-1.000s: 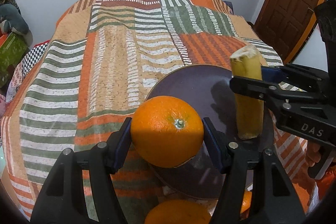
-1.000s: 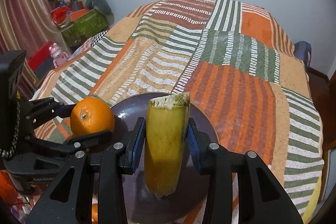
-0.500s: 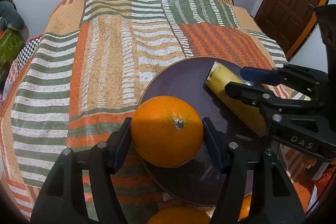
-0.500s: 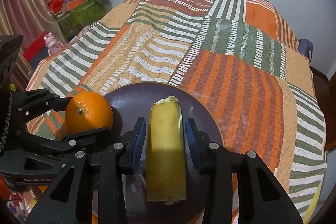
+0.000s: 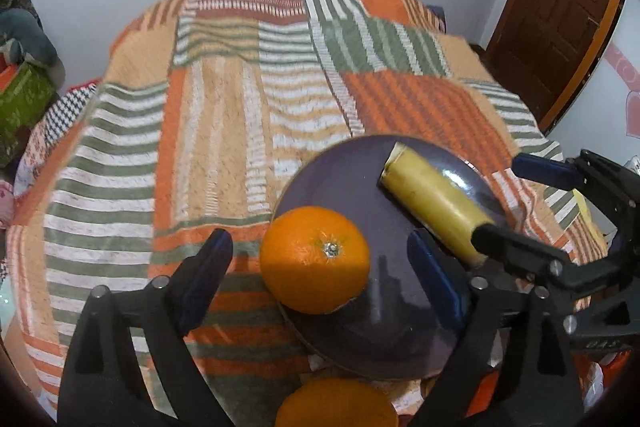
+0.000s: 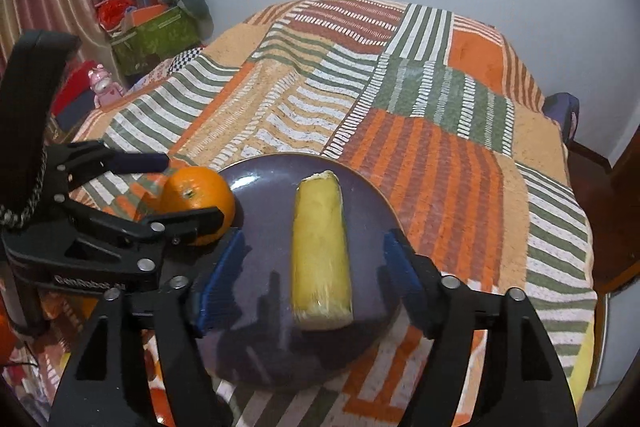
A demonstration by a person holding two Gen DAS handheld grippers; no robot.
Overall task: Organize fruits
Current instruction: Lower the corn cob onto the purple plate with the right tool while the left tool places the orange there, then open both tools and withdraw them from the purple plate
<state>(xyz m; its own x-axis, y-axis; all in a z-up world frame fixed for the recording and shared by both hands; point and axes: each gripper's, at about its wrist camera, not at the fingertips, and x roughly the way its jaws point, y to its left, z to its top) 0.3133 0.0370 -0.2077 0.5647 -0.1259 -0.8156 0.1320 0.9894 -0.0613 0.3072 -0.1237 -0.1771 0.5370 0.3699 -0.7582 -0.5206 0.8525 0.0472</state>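
A dark purple plate (image 5: 344, 171) (image 6: 260, 195) lies on the patchwork quilt. An orange (image 5: 314, 259) (image 6: 188, 187) rests on the plate's left edge. It sits between the jaws of my left gripper (image 5: 318, 245) (image 6: 192, 187), which are opening, and both blue pads stand clear of it. A cut yellow banana piece (image 6: 320, 251) (image 5: 432, 203) lies flat on the plate. My right gripper (image 6: 315, 243) (image 5: 506, 203) straddles it, jaws opening, with a gap on each side of the fruit.
A second orange (image 5: 336, 407) sits below the plate at the near edge. The quilt (image 6: 420, 99) covers a bed that stretches back to the wall. A green box (image 6: 156, 35) and a pink toy (image 6: 102, 87) stand at the left, a wooden door (image 5: 560, 7) at the right.
Both grippers were shut on their fruit and have now opened. The banana piece went from upright to lying flat on the plate. The orange now rests free on the plate's edge.
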